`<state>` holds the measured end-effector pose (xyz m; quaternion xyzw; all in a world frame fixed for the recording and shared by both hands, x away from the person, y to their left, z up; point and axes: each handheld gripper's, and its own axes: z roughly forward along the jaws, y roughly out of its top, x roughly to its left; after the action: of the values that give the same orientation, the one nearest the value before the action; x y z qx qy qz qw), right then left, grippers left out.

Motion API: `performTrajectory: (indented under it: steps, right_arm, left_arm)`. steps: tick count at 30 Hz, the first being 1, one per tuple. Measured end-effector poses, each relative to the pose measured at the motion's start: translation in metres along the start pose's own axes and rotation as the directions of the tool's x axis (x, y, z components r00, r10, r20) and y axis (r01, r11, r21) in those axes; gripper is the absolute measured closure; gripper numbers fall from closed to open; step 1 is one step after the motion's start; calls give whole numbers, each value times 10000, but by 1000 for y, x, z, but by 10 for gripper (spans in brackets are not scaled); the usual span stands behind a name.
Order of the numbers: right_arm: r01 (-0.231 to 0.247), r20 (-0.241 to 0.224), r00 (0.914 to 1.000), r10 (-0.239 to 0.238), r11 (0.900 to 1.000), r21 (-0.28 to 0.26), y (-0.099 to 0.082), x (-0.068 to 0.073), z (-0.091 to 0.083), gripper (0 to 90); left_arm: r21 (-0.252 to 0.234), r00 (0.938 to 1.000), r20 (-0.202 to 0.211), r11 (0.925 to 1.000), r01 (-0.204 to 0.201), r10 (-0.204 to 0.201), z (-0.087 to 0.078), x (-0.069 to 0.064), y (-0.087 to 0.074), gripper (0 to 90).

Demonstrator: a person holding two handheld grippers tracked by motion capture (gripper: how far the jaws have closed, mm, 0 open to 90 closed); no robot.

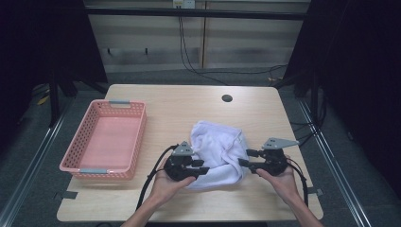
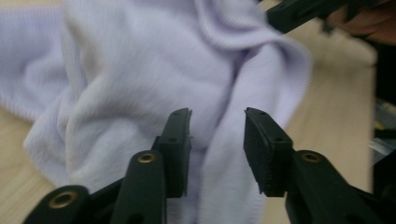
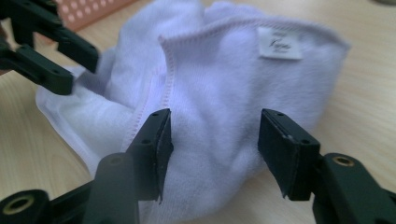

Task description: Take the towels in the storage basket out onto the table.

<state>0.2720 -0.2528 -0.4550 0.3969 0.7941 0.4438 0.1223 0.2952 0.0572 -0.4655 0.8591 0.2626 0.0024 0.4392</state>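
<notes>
- A crumpled white towel [image 1: 218, 151] lies on the wooden table [image 1: 179, 101], right of the middle and near the front edge — a small label [image 3: 279, 43] shows on its hem in the right gripper view.
- The left gripper [image 1: 199, 166] sits at the towel's left side; its jaws stand apart with cloth behind the gap, the pads not pressing on it.
- The right gripper [image 1: 245, 158] faces it from the towel's right side — jaws wide, straddling a fold without pinching it.
- A pink basket [image 1: 105, 139] stands at the table's left, well apart from the towel.
- Each gripper rests in a hand coming in from the bottom.
</notes>
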Motion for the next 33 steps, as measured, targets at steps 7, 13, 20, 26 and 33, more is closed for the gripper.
performTrajectory:
  steps: [7,13,20,26,33]
  right_arm:
    - [-64,-411,9991,87,9984,554,1,0,28,776]
    - [60,-430,9991,-42,9991,426,9,6,33,885]
    - [-221,-1036,9943,239,9996,179,19,10,40,889]
    - [-13,-1244,9922,39,9998,215,21,16,44,890]
    - [-158,-933,9955,145,9998,-128,22,8,31,892]
  left_arm:
    - [1178,9997,227,9930,49,-76,6,10,-29,825]
    - [832,9972,706,9961,-306,248,-14,-6,-28,728]
    - [-685,9970,702,9969,388,-340,3,-5,5,479]
    - [-1202,9972,302,9902,712,-680,22,4,10,573]
    - [-1553,9947,686,9840,868,-769,7,8,12,860]
